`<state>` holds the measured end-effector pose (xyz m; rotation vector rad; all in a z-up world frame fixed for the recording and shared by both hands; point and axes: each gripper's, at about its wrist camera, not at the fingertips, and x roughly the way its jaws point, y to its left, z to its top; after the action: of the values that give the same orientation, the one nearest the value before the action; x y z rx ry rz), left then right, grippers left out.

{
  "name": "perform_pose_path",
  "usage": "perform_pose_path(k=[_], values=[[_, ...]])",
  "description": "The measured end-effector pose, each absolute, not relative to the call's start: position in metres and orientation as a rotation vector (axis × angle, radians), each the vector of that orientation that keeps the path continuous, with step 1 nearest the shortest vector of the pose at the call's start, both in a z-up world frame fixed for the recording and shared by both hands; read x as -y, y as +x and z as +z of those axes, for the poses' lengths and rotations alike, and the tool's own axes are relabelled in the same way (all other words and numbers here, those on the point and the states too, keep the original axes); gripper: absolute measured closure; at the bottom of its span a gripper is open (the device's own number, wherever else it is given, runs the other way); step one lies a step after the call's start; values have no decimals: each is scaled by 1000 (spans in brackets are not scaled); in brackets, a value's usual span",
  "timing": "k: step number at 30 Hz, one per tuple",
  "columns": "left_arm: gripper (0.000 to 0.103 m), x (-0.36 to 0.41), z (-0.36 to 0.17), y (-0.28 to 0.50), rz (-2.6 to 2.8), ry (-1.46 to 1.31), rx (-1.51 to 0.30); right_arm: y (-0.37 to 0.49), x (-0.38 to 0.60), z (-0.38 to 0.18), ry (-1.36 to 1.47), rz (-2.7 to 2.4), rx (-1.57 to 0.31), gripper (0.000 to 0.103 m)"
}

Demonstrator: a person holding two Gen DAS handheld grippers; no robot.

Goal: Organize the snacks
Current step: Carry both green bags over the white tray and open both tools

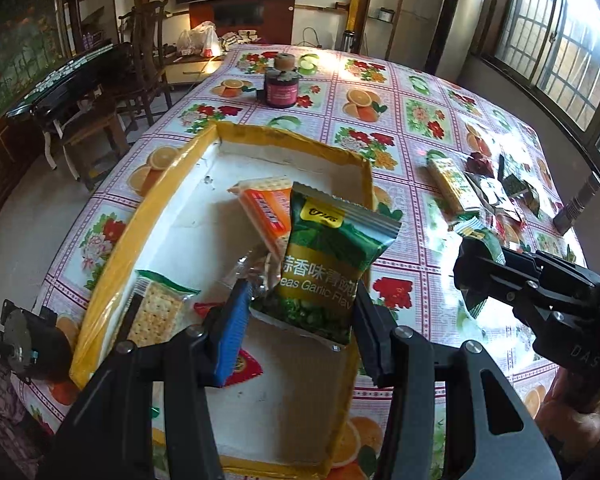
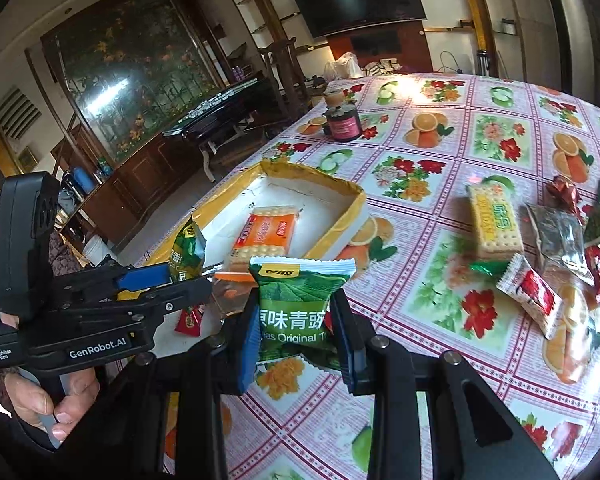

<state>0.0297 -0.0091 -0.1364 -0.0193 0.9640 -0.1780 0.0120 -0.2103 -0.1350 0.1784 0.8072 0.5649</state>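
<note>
We have 2 pea packets in hand. Left gripper (image 1: pixel 300 320) is clamped on the garlic pea packet (image 1: pixel 332 256), centre of the left wrist frame, held over the yellow-rimmed box (image 1: pixel 112 256). Right gripper (image 2: pixel 296 344) is clamped on the original pea packet (image 2: pixel 296 300), lower centre of its frame, above the bench (image 2: pixel 440 280) just outside the box. Already in the box: orange cracker pack (image 1: pixel 266 212), green-trimmed cracker pack (image 1: pixel 156 308), 1 small red packet (image 1: pixel 244 368). Loose snack pile (image 2: pixel 560 248) sits at the right of the frame.

Handling guess: packets are light, air-puffed, slick foil. We grip across the flat lower body or crimped seam, gently, since the contents may crush.
</note>
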Motion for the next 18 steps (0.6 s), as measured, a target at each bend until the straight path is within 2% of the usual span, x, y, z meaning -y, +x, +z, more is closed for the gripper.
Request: perform_pose_path(k=[18], values=[[52, -50, -153, 49, -67, -103, -1009, 61, 152, -135, 157, 646, -818, 71]])
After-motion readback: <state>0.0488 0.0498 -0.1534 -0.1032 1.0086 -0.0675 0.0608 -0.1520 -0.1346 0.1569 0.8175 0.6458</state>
